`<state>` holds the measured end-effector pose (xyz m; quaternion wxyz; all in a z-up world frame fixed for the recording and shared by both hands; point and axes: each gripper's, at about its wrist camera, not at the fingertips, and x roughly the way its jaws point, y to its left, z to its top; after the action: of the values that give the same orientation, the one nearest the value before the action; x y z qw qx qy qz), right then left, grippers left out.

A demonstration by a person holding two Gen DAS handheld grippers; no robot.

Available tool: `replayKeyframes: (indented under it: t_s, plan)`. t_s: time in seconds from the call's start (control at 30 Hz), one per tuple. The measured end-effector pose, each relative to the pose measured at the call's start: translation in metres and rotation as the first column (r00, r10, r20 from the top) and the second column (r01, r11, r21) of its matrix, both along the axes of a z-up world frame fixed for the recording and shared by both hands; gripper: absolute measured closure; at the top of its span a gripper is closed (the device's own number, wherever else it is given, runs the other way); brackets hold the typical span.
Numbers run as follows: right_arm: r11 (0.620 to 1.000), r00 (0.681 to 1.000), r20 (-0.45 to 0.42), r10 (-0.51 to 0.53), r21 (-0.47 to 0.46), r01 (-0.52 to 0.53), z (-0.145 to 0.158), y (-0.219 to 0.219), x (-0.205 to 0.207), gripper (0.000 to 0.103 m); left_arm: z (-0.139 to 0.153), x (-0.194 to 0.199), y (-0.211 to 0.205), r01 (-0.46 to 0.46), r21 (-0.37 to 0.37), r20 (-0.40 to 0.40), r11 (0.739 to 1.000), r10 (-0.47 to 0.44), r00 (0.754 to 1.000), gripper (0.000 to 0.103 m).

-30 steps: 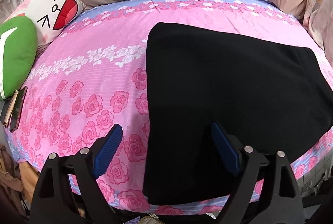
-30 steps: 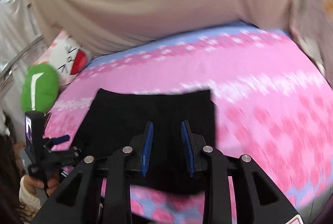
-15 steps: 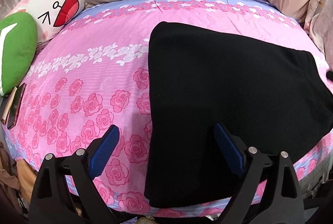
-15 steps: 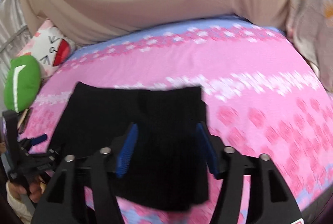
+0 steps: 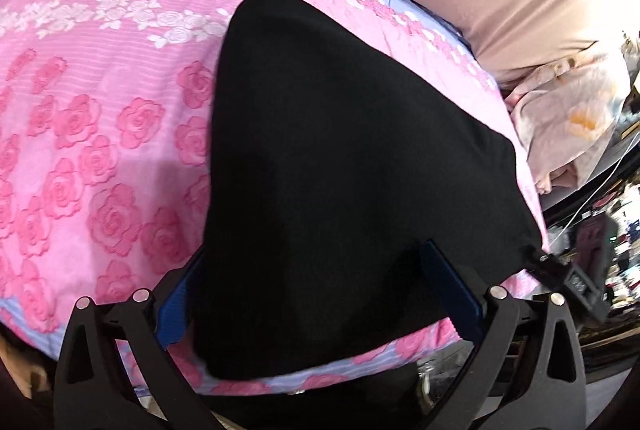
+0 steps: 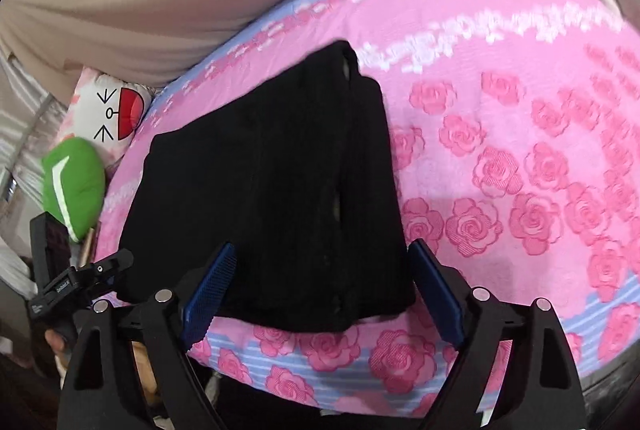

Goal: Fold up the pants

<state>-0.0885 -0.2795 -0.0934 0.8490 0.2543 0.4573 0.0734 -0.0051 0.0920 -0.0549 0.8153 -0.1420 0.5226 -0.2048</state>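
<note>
Both tongs, left (image 5: pixel 320 294) and right (image 6: pixel 320 290), are hovering spread at six o'clock, framing the pants (image 6: pixel 272 190) for grabbing.

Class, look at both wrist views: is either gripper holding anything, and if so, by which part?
Nothing is held. The left gripper and right gripper both have open jaws over the black pants.
</note>
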Motion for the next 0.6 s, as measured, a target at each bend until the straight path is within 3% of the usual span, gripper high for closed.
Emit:
replayKeyframes:
  t_s: [0.1,0.13,0.17,0.2,0.23,0.27,0.37,0.43,0.47,0.5,0.6]
  plan:
    - [0.998,1.0,0.026,0.001,0.069,-0.003,-0.005,-0.005,0.005,0.014,0.0,0.004,-0.005,0.006,0.015,0.02,1.0,-0.006,1.0,0.011]
    - [0.997,0.999,0.032,0.006,0.079,-0.009,-0.005,-0.004,0.008,0.018,0.0,0.006,-0.008,0.013,0.022,0.023,1.0,-0.013,1.0,0.025]
    - [0.997,0.999,0.039,0.009,0.074,-0.012,-0.005,-0.002,0.011,0.04,0.0,0.008,-0.01,0.022,0.011,0.013,1.0,-0.022,1.0,0.04]
    - [0.998,0.999,0.041,0.017,0.059,-0.019,-0.004,0.001,0.013,0.05,0.002,0.008,-0.011,0.026,0.0,0.008,1.0,-0.026,1.0,0.047]
    - [0.998,0.998,0.054,0.024,0.064,-0.028,0.0,0.002,0.013,0.059,0.009,0.007,-0.013,0.023,0.017,0.021,1.0,-0.024,1.0,0.063]
    - [0.998,0.997,0.077,0.032,0.052,-0.036,0.009,0.005,0.011,0.062,0.014,0.007,-0.014,0.015,0.054,0.039,0.998,-0.017,0.999,0.072]
    - [0.999,0.992,0.114,0.055,-0.003,-0.055,0.03,0.012,0.004,0.063,0.026,0.002,-0.017,0.026,0.092,0.063,0.995,-0.032,0.998,0.072]
    - [0.997,0.995,0.081,0.065,-0.039,-0.062,0.024,0.013,0.006,0.058,0.013,0.007,-0.016,0.027,0.12,0.034,0.992,-0.031,0.999,0.066]
    - [0.998,0.997,0.058,0.057,-0.035,-0.055,0.017,0.011,0.008,0.052,0.006,0.009,-0.011,0.019,0.11,0.013,0.994,-0.021,1.0,0.052]
    - [0.998,0.998,0.035,0.053,-0.021,-0.052,0.01,0.007,0.009,0.049,-0.003,0.013,-0.003,-0.008,0.075,-0.016,0.997,0.009,1.0,0.046]
    - [0.997,1.0,0.018,0.018,0.078,-0.019,-0.007,-0.007,0.008,0.036,-0.006,0.015,0.008,-0.006,-0.014,-0.022,1.0,0.005,1.0,0.039]
